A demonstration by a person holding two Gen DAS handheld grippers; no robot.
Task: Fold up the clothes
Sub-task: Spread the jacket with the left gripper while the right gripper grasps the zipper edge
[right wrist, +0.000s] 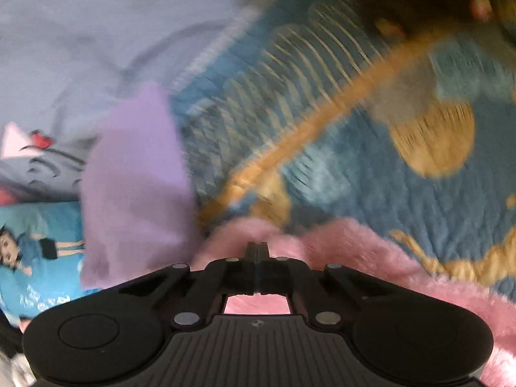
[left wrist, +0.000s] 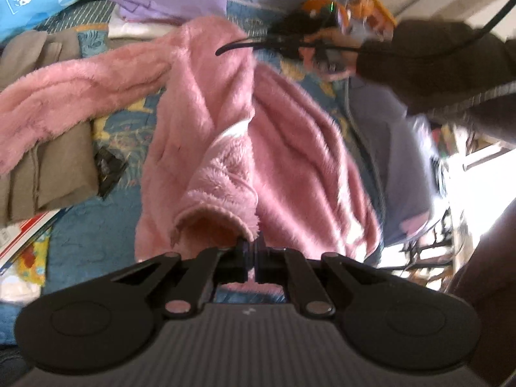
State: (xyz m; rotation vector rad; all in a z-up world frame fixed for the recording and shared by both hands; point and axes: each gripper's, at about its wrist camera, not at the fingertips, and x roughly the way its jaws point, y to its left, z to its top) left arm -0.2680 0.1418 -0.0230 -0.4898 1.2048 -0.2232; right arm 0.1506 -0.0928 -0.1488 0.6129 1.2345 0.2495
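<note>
Basically, pink fleece jacket (left wrist: 206, 122) sprawls on the blue quilt (left wrist: 90, 242), its cuff (left wrist: 209, 222) pinched in the closed left gripper (left wrist: 254, 251), right gripper (right wrist: 257, 251) closed on its fluffy edge; keep both grips tight, fold evenly.

The fleece robe (left wrist: 206, 122) lies on the quilt (left wrist: 93, 235) straight ahead of the left gripper (left wrist: 253, 251), its cuff at the fingertips. Folded trousers (left wrist: 42, 167) lie to that gripper's left, under the robe's sleeve. Ahead-left of the right gripper (right wrist: 257, 251), a folded cloth (right wrist: 135, 174) rests on the quilt.
</note>
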